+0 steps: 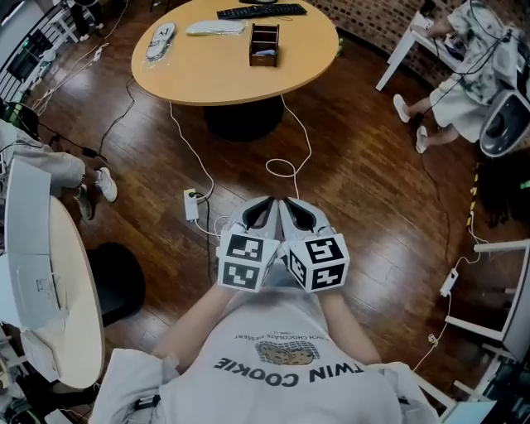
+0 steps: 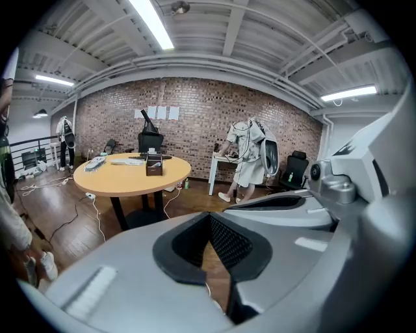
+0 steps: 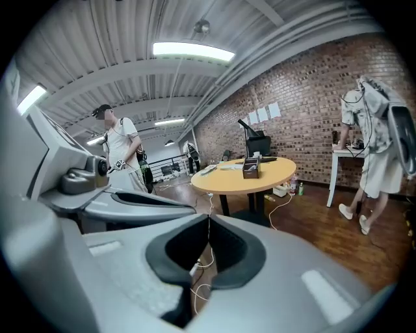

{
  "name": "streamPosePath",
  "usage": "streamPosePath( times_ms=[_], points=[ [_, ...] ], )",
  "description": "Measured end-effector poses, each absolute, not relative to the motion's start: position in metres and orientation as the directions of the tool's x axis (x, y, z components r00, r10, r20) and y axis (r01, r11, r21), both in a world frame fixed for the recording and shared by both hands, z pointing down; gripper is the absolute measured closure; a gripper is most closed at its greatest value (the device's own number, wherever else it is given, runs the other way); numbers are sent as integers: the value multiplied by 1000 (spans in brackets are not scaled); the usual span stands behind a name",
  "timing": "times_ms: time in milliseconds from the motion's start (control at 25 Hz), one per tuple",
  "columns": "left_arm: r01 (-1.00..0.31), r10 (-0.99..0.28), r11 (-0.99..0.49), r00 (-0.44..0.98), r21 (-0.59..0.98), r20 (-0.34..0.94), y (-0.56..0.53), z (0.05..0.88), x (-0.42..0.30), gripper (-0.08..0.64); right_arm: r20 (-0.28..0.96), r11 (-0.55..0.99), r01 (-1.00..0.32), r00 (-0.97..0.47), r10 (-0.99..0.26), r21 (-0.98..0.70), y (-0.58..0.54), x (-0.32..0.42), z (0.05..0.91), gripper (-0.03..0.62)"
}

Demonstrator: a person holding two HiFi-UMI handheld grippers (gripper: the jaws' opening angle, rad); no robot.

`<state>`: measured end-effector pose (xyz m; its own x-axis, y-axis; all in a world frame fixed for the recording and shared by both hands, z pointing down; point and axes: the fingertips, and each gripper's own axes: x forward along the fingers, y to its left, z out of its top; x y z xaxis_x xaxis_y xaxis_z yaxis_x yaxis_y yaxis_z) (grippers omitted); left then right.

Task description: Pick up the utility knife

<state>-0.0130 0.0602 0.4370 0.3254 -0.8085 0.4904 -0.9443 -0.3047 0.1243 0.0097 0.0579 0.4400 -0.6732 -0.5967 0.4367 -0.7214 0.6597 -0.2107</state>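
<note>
Both the left gripper (image 1: 263, 212) and the right gripper (image 1: 292, 212) are seen closed on nothing, well apart from the round table (image 1: 207, 79), where the utility knife cannot be made out, so a wrong thing could be grabbed.

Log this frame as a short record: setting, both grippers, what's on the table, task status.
Setting: wooden floor, round table some way ahead of the grippers
Left gripper: shut, nothing between the jaws
Right gripper: shut, nothing between the jaws, held beside the left one
On table: keyboard, small wooden box, two pale packages
Utility knife: cannot be made out from here
Status: nothing picked up yet
</note>
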Motion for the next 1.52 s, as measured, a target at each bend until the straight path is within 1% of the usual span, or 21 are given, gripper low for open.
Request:
streamPosePath(
  times_ms=[400, 840, 1160, 1520],
  points=[
    [-960, -826, -271, 268, 69, 496, -17, 433, 12, 552, 412, 695, -683, -712, -568, -222, -23, 35, 435, 592],
    [-966, -833, -251, 245, 56, 496, -63, 435, 24, 552, 405, 702, -672, -725, -557, -236, -70, 47, 439, 592],
    [-968, -832, -243, 239, 59, 500, -103, 446, 10, 553, 414, 706, -667, -727, -548, -238, -111, 32, 449, 592],
    [-957, -828, -284, 273, 54, 489, -171, 447, -37, 552, 422, 689, -687, -709, -566, -230, -180, -16, 450, 592]
  ],
)
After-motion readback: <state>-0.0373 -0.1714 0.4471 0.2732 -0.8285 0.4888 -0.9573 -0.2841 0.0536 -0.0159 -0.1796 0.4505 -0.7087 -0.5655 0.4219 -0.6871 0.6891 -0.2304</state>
